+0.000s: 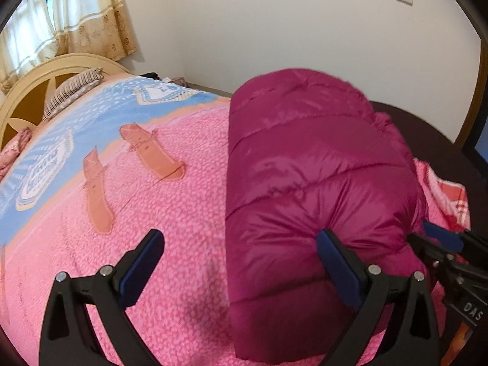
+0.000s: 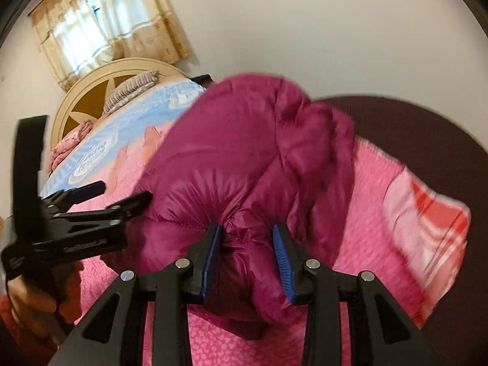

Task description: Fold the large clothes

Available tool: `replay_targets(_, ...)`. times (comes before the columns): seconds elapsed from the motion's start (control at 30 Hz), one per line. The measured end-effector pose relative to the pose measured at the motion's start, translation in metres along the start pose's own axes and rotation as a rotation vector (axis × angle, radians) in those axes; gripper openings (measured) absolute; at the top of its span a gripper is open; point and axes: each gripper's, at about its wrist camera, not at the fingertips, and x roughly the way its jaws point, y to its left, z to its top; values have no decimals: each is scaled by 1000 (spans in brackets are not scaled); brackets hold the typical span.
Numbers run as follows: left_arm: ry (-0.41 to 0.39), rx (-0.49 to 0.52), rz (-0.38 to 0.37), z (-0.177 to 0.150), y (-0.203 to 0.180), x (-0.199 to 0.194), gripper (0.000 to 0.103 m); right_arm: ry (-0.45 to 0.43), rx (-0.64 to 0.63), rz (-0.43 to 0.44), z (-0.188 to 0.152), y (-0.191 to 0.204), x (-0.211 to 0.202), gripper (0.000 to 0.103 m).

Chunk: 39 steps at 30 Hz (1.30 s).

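Observation:
A magenta puffer jacket [image 1: 311,189] lies folded into a thick bundle on the pink blanket [image 1: 170,244] of a bed. My left gripper [image 1: 241,241] is open wide, its right finger against the bundle's near end, its left finger over the blanket. My right gripper [image 2: 247,250] has its jaws closed on a bunched fold of the jacket [image 2: 244,164] at the bundle's near end. The left gripper also shows in the right wrist view [image 2: 122,193], open at the jacket's left side. The right gripper shows at the right edge of the left wrist view [image 1: 442,238].
The bed has a cream headboard [image 1: 27,91], a striped pillow [image 1: 73,88] and a blue patterned blanket part [image 1: 100,116]. A curtained window [image 2: 100,27] is behind it. A dark surface [image 2: 427,128] lies beyond the bed's right edge. White walls stand behind.

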Motion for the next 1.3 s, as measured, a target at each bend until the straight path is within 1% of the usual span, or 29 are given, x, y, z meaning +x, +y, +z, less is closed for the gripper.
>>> replay_targets(0.1,-1,-4,11,-4,-1,1,102,19,83,32,-9,-7,16,37)
replay_targets(0.13,0,-11,11,-6,0,2,103,16,89,33,-11,-8,18,37)
replay_targets(0.3,10,-42,10,-8,4,8,103,2,72,-10,-16,0,23,37)
replay_targets(0.37,9,-31,23,-8,3,7,103,-2,52,-32,-17,6,24,37)
replay_targets(0.47,8,-17,37,-9,0,6,103,4,48,-30,-17,13,29,37)
replay_targets(0.63,47,-76,12,-17,6,0,103,5,51,-38,-16,16,30,37)
replay_targets(0.77,43,-67,18,-26,4,-6,103,7,37,-56,-15,14,29,37)
replay_targets(0.83,51,-78,10,-28,4,-6,103,10,31,-64,-16,19,29,37)
replay_targets(0.97,81,-134,-35,-33,11,-3,103,22,4,-89,-17,27,26,37)
replay_targets(1.07,103,-175,-62,-37,15,-3,103,12,1,-93,-20,32,21,38)
replay_targets(1.3,121,-197,-96,-46,15,-13,103,-23,12,-89,-30,35,5,40)
